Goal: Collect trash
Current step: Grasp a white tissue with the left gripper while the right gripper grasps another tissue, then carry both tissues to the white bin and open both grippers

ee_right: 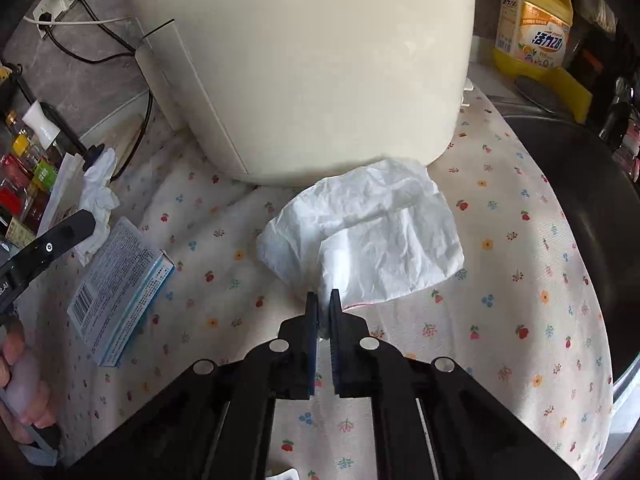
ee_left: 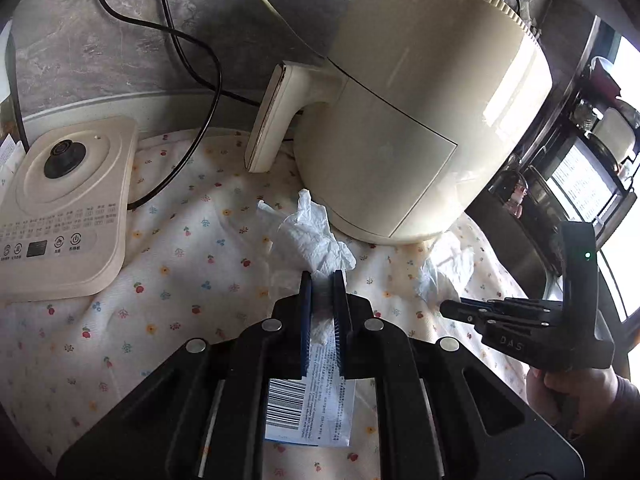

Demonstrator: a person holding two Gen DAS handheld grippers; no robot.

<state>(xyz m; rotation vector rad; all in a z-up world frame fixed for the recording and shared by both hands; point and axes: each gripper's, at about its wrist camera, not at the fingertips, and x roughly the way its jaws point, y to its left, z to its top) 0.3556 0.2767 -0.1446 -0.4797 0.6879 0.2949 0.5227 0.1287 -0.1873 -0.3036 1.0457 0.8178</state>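
Left gripper (ee_left: 323, 276): jaws clamped on a crumpled tissue (ee_left: 316, 232); in the left wrist view the wad sticks out past the fingertips toward 12 o'clock, and a tail of it runs back between the pads
Right gripper (ee_right: 324, 298): jaws pinched on the near corner of a crumpled paper sheet (ee_right: 372, 236) that fans out toward 1 o'clock, its far edge at the foot of the air fryer (ee_right: 304, 64)
Progress: two pieces gripped, neither delivered; no bin shows in either view
Left to do: a small printed box (ee_right: 120, 292) lies flat on the cloth at 9 o'clock of the right gripper, ungripped; in the left wrist view it sits under the left gripper at 6 o'clock; whether it counts as trash is my judgement only
Tissue: thin, soft, heavily creased, white, irregular wad
Paper sheet: white, wrinkled, folded over itself, roughly square
Box: flat cardboard, blue edging, barcode and fine print
Tablecloth (ee_right: 500, 280): pale woven fabric, small floral print, rumpled
Air fryer: smooth glossy cream plastic, rounded body, flat handle
Kettle base (ee_left: 60, 208): cream plastic, rounded square, printed buttons
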